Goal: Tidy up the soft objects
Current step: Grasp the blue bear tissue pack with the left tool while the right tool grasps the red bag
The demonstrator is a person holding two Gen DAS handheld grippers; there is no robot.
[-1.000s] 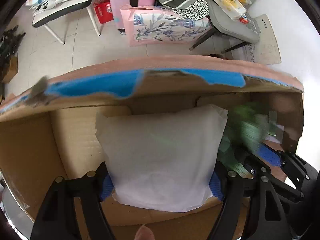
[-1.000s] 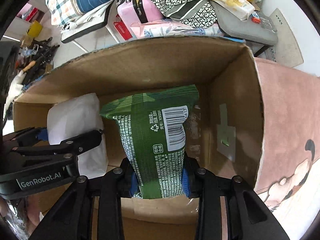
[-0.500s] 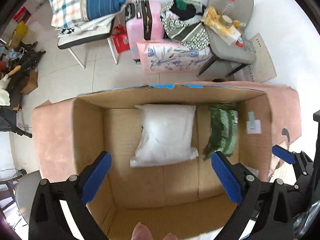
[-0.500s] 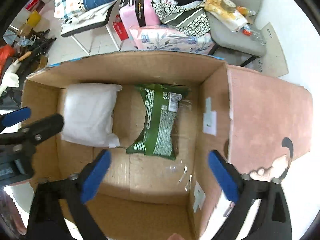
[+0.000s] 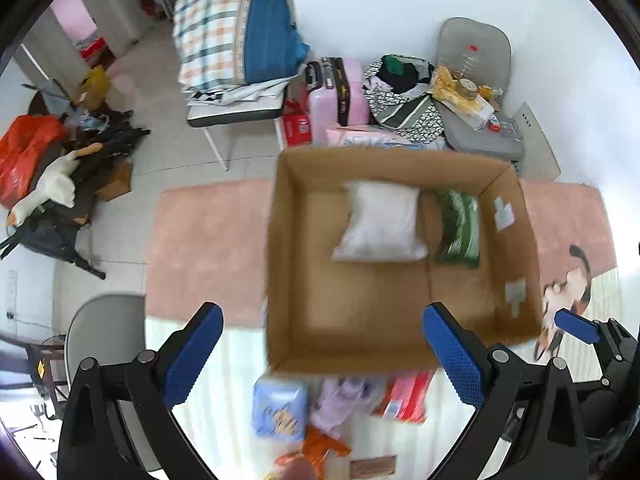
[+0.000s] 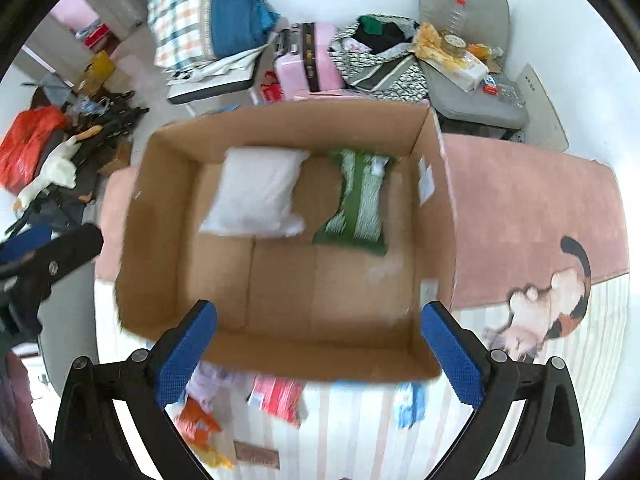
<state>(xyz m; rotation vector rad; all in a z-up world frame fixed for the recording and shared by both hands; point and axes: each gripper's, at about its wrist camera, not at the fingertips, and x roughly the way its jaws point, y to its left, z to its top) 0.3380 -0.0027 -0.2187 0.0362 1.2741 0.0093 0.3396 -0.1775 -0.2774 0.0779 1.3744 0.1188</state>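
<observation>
An open cardboard box (image 5: 288, 280) (image 6: 160, 208) stands on a pink rug. Inside it a white soft pack (image 5: 380, 222) (image 6: 256, 196) lies beside a green packet (image 5: 458, 230) (image 6: 358, 204). My left gripper (image 5: 324, 348) is open and empty, high above the box's near edge. My right gripper (image 6: 320, 344) is open and empty, also above the near edge. Near the box front lie a light-blue pack (image 5: 280, 410), a lilac soft item (image 5: 340, 400), a red pack (image 5: 404, 398) (image 6: 276, 398) and an orange packet (image 5: 320, 450) (image 6: 198, 424).
The pink rug (image 5: 208, 248) (image 6: 528, 208) has a cat picture (image 6: 552, 300). Behind stand a chair with folded bedding (image 5: 240, 52), a pink suitcase (image 5: 340, 92) and a grey chair with clutter (image 5: 476, 92). A goose toy (image 5: 48, 192) lies in floor clutter on the left.
Both grippers let go of the white pack and the green packet inside the box, opened, and rose back out; the loose packs in front of the box have come into view.
</observation>
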